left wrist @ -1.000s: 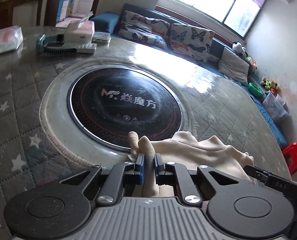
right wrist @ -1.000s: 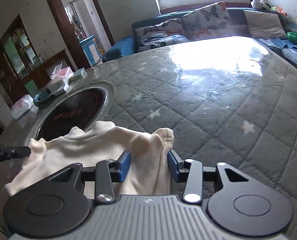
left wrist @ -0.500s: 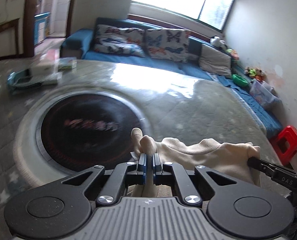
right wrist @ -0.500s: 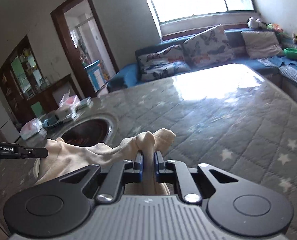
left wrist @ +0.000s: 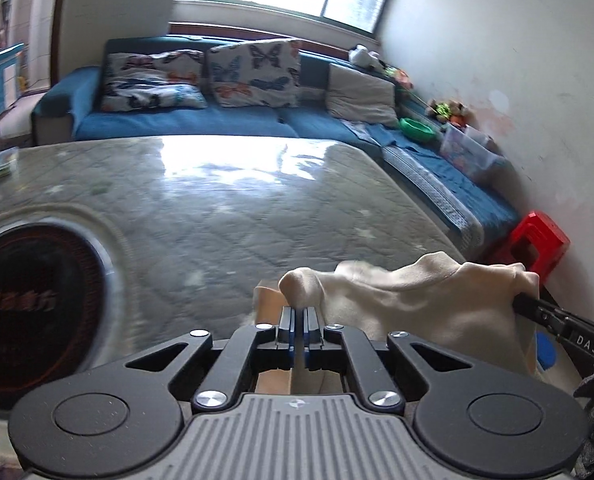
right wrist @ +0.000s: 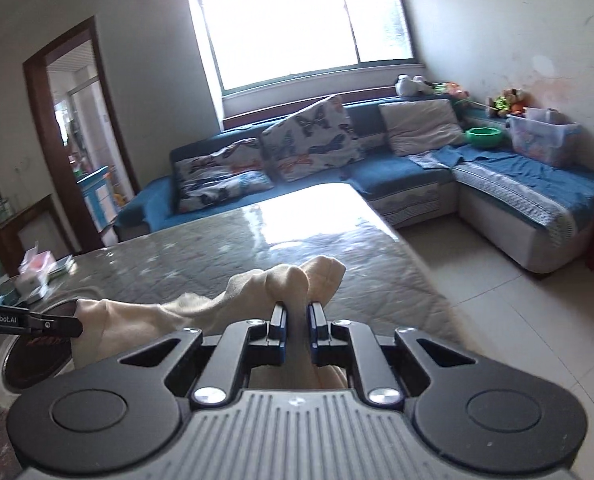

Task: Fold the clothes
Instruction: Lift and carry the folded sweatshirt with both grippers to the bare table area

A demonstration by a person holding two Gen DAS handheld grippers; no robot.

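A cream garment point(left wrist: 409, 300) hangs stretched between both grippers, lifted above the quilted grey table point(left wrist: 225, 208). My left gripper point(left wrist: 298, 314) is shut on one bunched corner of it. My right gripper point(right wrist: 297, 312) is shut on the other corner point(right wrist: 293, 280). In the left wrist view the right gripper's tip point(left wrist: 537, 310) shows at the right, holding the cloth. In the right wrist view the left gripper's tip point(right wrist: 57, 323) shows at the left, with the garment point(right wrist: 157, 316) sagging between. The lower part of the garment is hidden behind the gripper bodies.
A round black cooktop point(left wrist: 29, 312) is set into the table at the left. A blue corner sofa point(right wrist: 397, 168) with butterfly pillows stands behind the table. A red stool point(left wrist: 537, 244) stands by the right wall. Small boxes point(right wrist: 37, 268) lie at the table's far left.
The right gripper shut on the garment's corner. Both grippers rose and lifted the garment off the table; the views tilted up toward the sofa and window.
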